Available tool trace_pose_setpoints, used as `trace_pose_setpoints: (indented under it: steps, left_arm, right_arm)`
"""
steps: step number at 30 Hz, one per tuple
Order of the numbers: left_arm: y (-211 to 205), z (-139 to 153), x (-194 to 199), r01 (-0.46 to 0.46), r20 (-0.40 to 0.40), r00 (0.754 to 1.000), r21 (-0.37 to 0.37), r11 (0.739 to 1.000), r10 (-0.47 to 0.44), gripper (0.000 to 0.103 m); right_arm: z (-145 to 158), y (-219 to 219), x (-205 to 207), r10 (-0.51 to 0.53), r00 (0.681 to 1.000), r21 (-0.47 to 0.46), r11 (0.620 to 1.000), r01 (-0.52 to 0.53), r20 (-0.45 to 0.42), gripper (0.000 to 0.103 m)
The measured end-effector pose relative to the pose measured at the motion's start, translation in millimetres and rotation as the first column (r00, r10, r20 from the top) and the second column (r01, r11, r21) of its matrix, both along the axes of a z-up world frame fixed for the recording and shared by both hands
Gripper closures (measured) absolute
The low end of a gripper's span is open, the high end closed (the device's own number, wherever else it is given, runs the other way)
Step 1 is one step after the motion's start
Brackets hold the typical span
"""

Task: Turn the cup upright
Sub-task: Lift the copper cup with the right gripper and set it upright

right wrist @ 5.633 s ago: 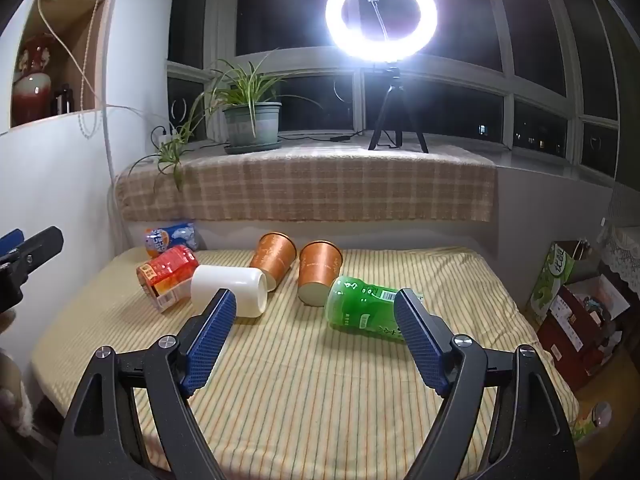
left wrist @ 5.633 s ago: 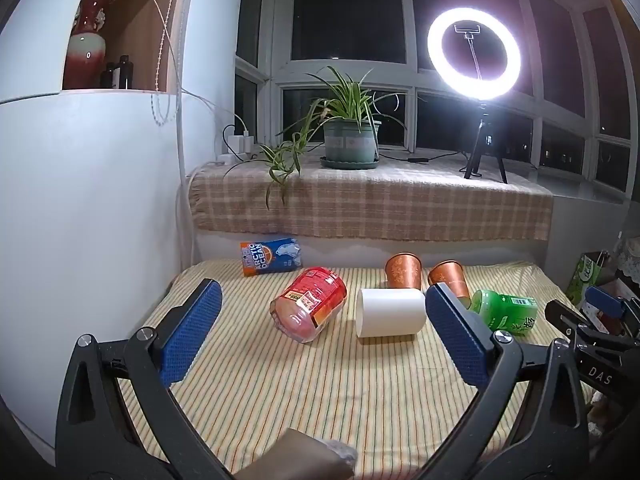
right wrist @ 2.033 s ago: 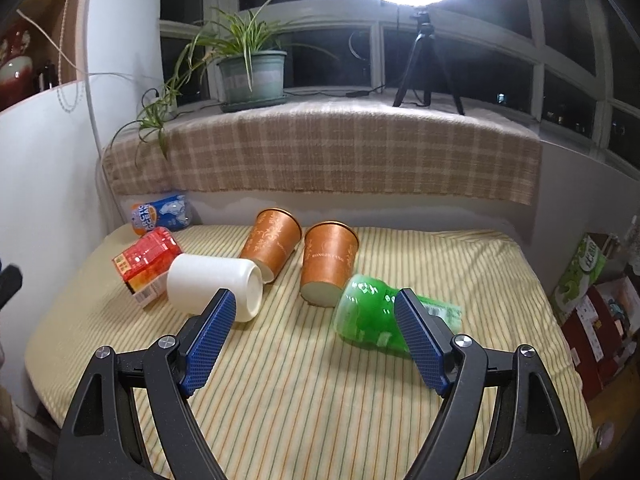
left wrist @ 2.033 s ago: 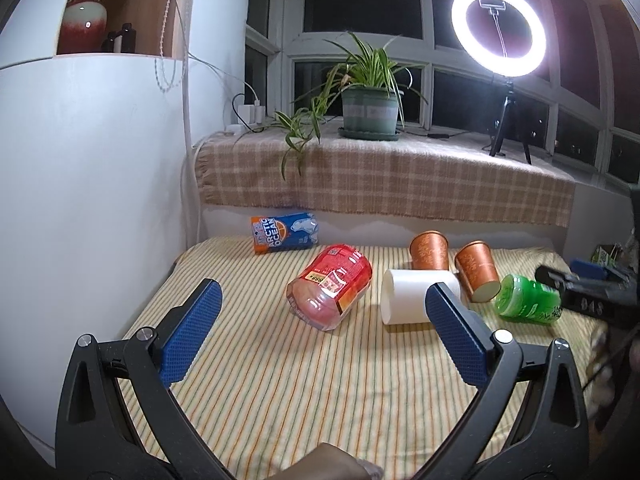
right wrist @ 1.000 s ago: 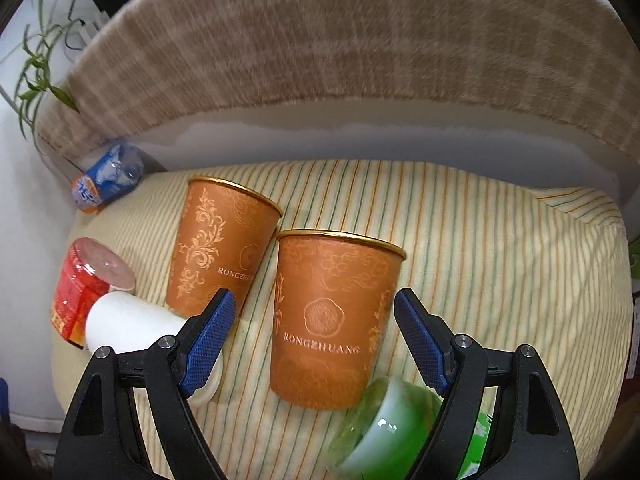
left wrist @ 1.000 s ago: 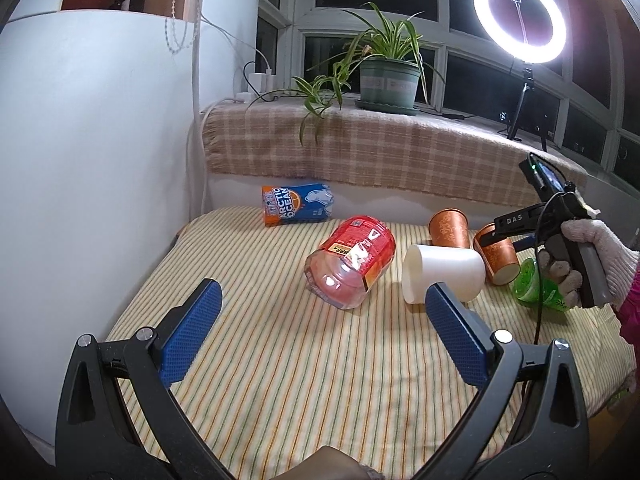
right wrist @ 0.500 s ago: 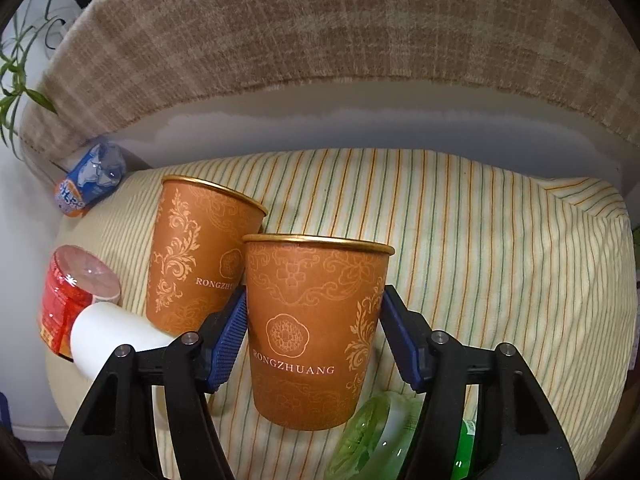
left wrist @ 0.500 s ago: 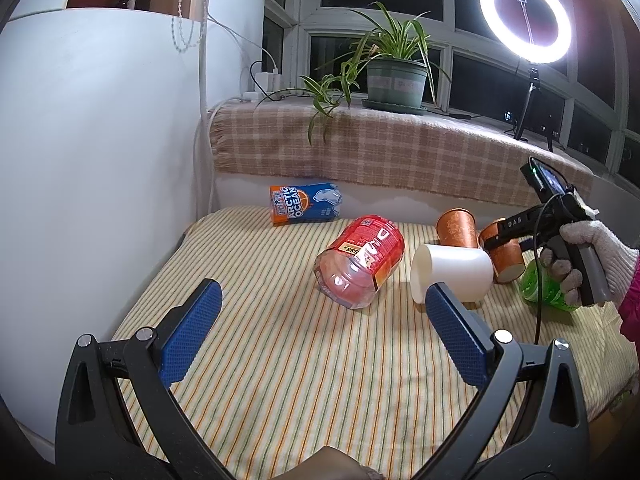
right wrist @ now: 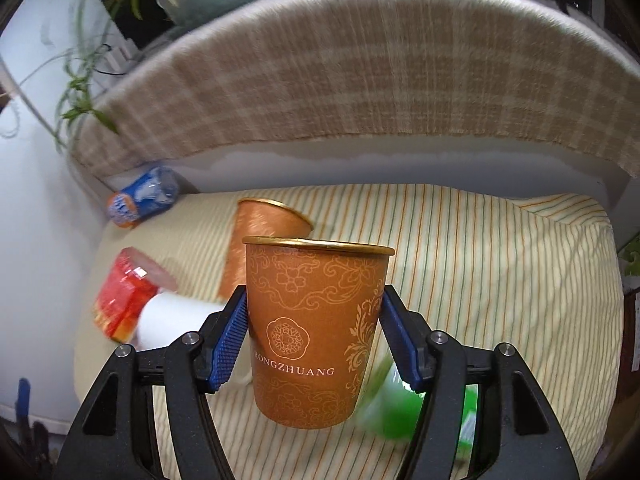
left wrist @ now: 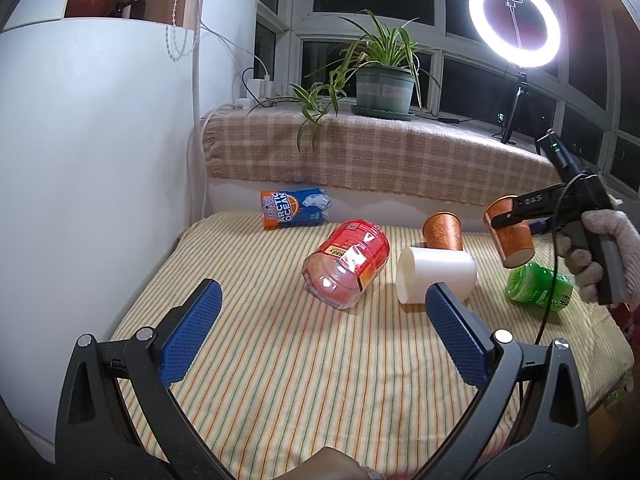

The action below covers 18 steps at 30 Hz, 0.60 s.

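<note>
My right gripper [right wrist: 314, 334] is shut on an orange paper cup [right wrist: 314, 332] marked RONGZHUANG and holds it clear of the striped bed cover [right wrist: 480, 248]. In the left wrist view the held cup [left wrist: 510, 236] hangs tilted in the air, rim up, in the right gripper [left wrist: 516, 216]. A second orange cup [right wrist: 262, 236] lies on the cover behind it and also shows in the left wrist view [left wrist: 442, 232]. My left gripper [left wrist: 320, 328] is open and empty, low over the cover's near part.
A white cup [left wrist: 436, 274], a red jar [left wrist: 346, 264], a green bottle [left wrist: 538, 284] and a blue Arctic Ocean can [left wrist: 294, 208] lie on the cover. A checked ledge [left wrist: 380, 160] with a potted plant [left wrist: 384, 84] and ring light [left wrist: 514, 22] runs behind. A white wall [left wrist: 92, 160] stands left.
My right gripper closed on the orange cup and lifted it off the cover, above the green bottle. The left gripper stayed open and shifted slightly.
</note>
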<state>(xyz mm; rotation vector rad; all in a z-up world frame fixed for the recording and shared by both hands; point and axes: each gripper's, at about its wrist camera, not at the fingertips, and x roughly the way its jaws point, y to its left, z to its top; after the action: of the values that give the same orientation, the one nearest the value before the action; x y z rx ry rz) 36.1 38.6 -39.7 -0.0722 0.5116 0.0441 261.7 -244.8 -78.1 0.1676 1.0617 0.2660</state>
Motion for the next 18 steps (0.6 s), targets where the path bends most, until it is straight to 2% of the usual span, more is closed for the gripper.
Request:
trace_pose_setpoints:
  steps: [6, 11, 18]
  left_arm:
    - [-4.1, -0.7, -0.9, 0.022, -0.012, 1.000, -0.009, 1.000, -0.022, 0.000]
    - [-5.2, -3.5, -0.5, 0.043, -0.034, 0.998, -0.052, 0.998, -0.045, 0.000]
    - [-12.0, -2.8, -4.1, 0.084, -0.050, 0.995, -0.057, 0.995, -0.087, 0.000]
  right_arm:
    - [14.9, -0.6, -42.3, 0.031, 0.999, 0.036, 0.999, -0.031, 0.025, 0.040]
    - [11.6, 9.1, -79.0, 0.060, 0.998, 0.049, 0.997, -0.061, 0.029, 0.040]
    - [-4.5, 21.0, -111.4, 0.080, 0.997, 0.085, 0.993, -0.080, 0.000, 0.040]
